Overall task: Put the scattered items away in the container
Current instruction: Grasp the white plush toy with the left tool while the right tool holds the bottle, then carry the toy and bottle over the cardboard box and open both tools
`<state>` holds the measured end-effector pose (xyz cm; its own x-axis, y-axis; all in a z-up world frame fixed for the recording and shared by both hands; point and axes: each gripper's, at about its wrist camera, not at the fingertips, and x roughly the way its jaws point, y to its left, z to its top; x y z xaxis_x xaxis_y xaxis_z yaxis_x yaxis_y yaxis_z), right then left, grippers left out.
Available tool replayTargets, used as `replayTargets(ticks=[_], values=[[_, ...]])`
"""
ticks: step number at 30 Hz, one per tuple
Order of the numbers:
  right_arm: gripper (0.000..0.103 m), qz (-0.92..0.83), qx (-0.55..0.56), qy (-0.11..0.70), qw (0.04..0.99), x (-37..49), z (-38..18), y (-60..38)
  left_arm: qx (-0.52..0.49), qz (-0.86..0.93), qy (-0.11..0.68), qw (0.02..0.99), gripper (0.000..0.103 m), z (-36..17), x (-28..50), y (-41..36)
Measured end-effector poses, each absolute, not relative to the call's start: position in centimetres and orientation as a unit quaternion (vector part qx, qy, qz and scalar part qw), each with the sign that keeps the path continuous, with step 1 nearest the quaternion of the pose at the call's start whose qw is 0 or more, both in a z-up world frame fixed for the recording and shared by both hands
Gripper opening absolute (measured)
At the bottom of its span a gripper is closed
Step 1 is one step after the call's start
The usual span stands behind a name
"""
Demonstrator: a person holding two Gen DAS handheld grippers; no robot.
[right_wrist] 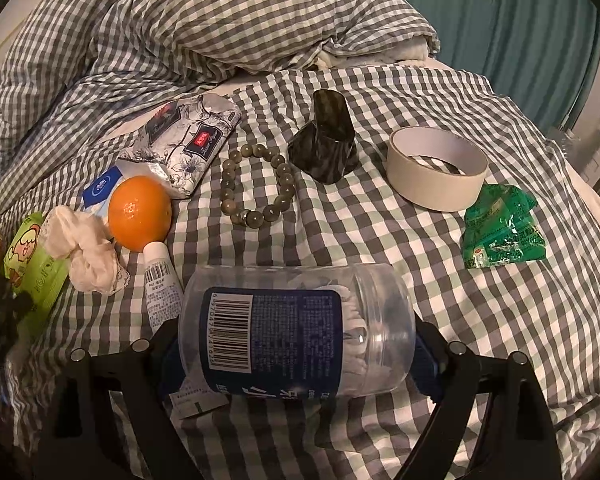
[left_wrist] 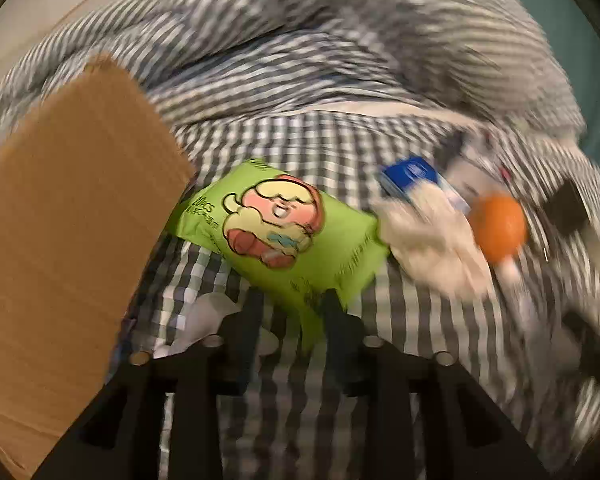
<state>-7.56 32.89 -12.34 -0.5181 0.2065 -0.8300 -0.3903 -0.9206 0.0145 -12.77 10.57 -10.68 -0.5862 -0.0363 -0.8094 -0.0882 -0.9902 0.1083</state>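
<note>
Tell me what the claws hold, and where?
Right claw clamps the clear jar by its ends. Left claw seems to pinch the green wipes pack by a corner.

A checked sheet [right_wrist: 340, 240] spreads under and ahead of the tool. A rumpled checked duvet [right_wrist: 220, 20] lies beyond it, a teal curtain [right_wrist: 520, 20] far right.

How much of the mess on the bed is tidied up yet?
Nothing visibly done: the brown cardboard box's inside is hidden. In hand: the right gripper clamps a clear plastic jar; the left gripper closes on a green wipes packet. Left: orange fruit, bead bracelet, tape roll, green sachet, floral tissue pack.
</note>
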Motion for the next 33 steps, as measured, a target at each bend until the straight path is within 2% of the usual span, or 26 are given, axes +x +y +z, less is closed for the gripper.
replayTargets(ticks=[1,2,3,6,12,13,14,15,16,23,33], values=[[0.088,0.865,-0.460,0.101,0.172,-7.5,-12.3,32.9,-0.441,0.892,0.100,0.017,0.072,-10.5,-12.0,11.1],[0.088,0.865,-0.460,0.103,0.170,-7.5,-12.3,33.0,-0.425,0.895,0.135,0.009,0.103,-10.3,-11.3,11.6],[0.088,0.866,-0.459,0.106,0.169,-7.4,-12.3,33.0,-0.406,0.897,0.174,-0.009,0.103,-10.3,-10.6,12.0],[0.088,0.865,-0.460,0.110,0.168,-7.4,-12.3,33.2,-0.393,0.894,0.216,0.001,0.103,-9.9,-10.2,12.1],[0.088,0.865,-0.460,0.113,0.167,-7.4,-12.3,33.2,-0.460,0.876,0.135,0.047,0.101,-12.2,-12.3,8.6],[0.088,0.865,-0.461,0.112,0.167,-7.4,-12.4,33.2,-0.465,0.875,0.119,0.061,0.087,-12.4,-12.3,8.3],[0.088,0.865,-0.461,0.111,0.167,-7.4,-12.4,33.2,-0.471,0.873,0.096,0.078,0.067,-12.3,-12.2,8.0],[0.088,0.865,-0.461,0.110,0.167,-7.4,-12.4,33.2,-0.470,0.875,0.083,0.083,0.054,-12.0,-11.9,7.8],[0.088,0.865,-0.461,0.110,0.167,-7.4,-12.4,33.2,-0.471,0.875,0.084,0.081,0.052,-11.7,-11.7,7.9],[0.088,0.864,-0.462,0.105,0.170,-7.3,-11.9,33.1,-0.457,0.881,0.095,0.072,0.051,-9.8,-8.8,8.8],[0.088,0.886,-0.435,0.081,0.138,-4.3,-6.9,30.7,-0.412,0.901,0.095,0.092,0.051,-6.6,-6.9,9.1]])
